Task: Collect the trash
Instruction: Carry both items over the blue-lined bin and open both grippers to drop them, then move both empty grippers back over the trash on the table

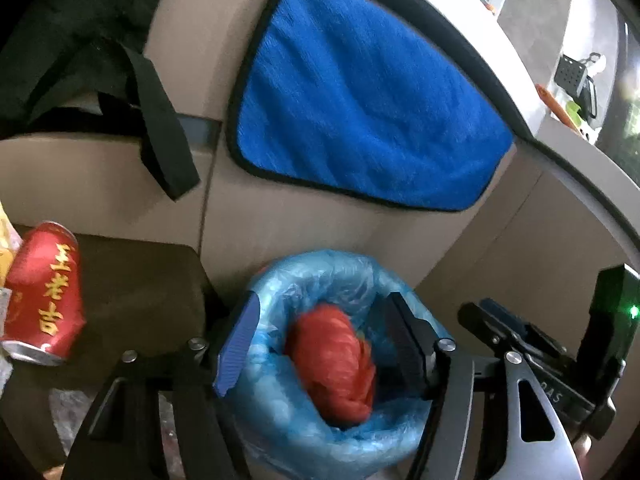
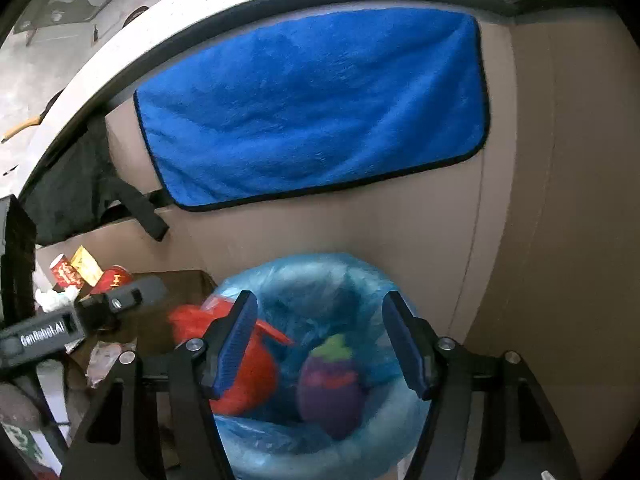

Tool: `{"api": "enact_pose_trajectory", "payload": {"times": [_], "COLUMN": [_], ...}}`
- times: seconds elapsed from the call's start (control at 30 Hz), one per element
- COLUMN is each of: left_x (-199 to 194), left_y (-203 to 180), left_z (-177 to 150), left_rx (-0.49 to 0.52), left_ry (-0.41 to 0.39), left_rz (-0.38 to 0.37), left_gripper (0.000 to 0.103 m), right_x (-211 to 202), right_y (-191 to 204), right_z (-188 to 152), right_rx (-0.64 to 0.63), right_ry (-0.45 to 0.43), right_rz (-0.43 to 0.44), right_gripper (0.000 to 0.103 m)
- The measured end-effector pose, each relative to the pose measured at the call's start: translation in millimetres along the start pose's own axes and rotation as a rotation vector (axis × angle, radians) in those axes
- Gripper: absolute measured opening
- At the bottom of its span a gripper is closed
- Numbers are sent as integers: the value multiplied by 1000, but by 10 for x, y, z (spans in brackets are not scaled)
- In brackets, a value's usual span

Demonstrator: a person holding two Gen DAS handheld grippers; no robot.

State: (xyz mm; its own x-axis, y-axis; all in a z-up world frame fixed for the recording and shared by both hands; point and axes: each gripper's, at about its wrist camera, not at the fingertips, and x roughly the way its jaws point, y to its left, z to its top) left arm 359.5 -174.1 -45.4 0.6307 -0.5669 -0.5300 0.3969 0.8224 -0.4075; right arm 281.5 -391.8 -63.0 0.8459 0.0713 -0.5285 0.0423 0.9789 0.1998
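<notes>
Both grippers sit over the bin (image 2: 320,360), a small bin lined with a blue bag (image 1: 320,280). Our left gripper (image 1: 320,340) has its fingers wide, with nothing pinched; the red wad (image 1: 332,364) lies loose below them inside the bag. Our right gripper (image 2: 320,344) is also spread wide and empty; the purple toy (image 2: 332,384), eggplant-like, sits in the bag under it. So both pieces look to us already dropped in.

Risks, as we judge them:
- The red wad rides high near the left rim in the right view; it could spill out if a finger drags it on the way up.
- The liner is thin and loose, so a fingertip could snag it and tip the bin.
- The two grippers are close together over one small opening and could knock each other.
- The red can (image 1: 44,292) sits near the edge of the brown stand (image 1: 140,288); a sweep from the left could roll it off.

Counts: one bin, one liner, one red wad, one purple toy, one blue towel (image 2: 312,104) hanging behind. Cans: one in the left view; two or three red ones in the right view, blurred, we cannot tell exactly. One yellow packet (image 2: 86,264).
</notes>
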Motion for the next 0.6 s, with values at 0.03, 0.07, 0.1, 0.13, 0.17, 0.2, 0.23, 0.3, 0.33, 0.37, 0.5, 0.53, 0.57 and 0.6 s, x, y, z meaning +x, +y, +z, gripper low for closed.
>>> {"api": "enact_pose_trajectory", "payload": {"times": [0.03, 0.07, 0.1, 0.13, 0.17, 0.2, 0.23, 0.3, 0.33, 0.37, 0.5, 0.53, 0.57, 0.6], "left_x": [-26, -62, -89, -117, -153, -195, -237, -384, -455, -536, -964, -1084, -1191, -1323], "left_y": [8, 15, 18, 25, 43, 67, 99, 198, 247, 304, 531, 584, 626, 680], "left_z": [15, 30, 45, 52, 60, 61, 63, 55, 55, 53, 44, 38, 20, -5], "left_rx": [-4, -5, -3, -2, -5, -11, -17, -30, -33, -36, -23, -11, 1, 16], "left_ry": [-4, -9, -12, -14, -11, -7, -5, -9, -13, -20, -79, -97, -111, -128], "left_rz": [-1, 2, 3, 3, 1, -1, -1, 15, 27, 41, 120, 142, 163, 193], "left_gripper": [68, 68, 68, 68, 68, 69, 69, 70, 70, 70, 70, 70, 70, 70], "right_x": [-15, -33, -47, -69, -85, -111, -138, -193, -219, -254, -345, -371, -398, -416], "right_y": [-15, -30, -40, -44, -46, -35, -23, 2, 34, 80, 247, 299, 381, 429], "right_z": [-4, -6, -7, -13, -13, -19, -24, -34, -37, -42, -52, -60, -68, -70], "right_rx": [6, 15, 19, 24, 26, 24, 20, 9, 2, -9, -37, -43, -54, -61], "right_ry": [-2, -4, -4, -4, -5, -6, -7, -8, -10, -12, -15, -15, -14, -14], "right_rz": [-3, 0, 0, -2, -3, -7, -11, -15, -19, -25, -22, -15, -7, -4], "right_gripper": [63, 63, 63, 63, 63, 63, 63, 63, 63, 63, 63, 63, 63, 63]}}
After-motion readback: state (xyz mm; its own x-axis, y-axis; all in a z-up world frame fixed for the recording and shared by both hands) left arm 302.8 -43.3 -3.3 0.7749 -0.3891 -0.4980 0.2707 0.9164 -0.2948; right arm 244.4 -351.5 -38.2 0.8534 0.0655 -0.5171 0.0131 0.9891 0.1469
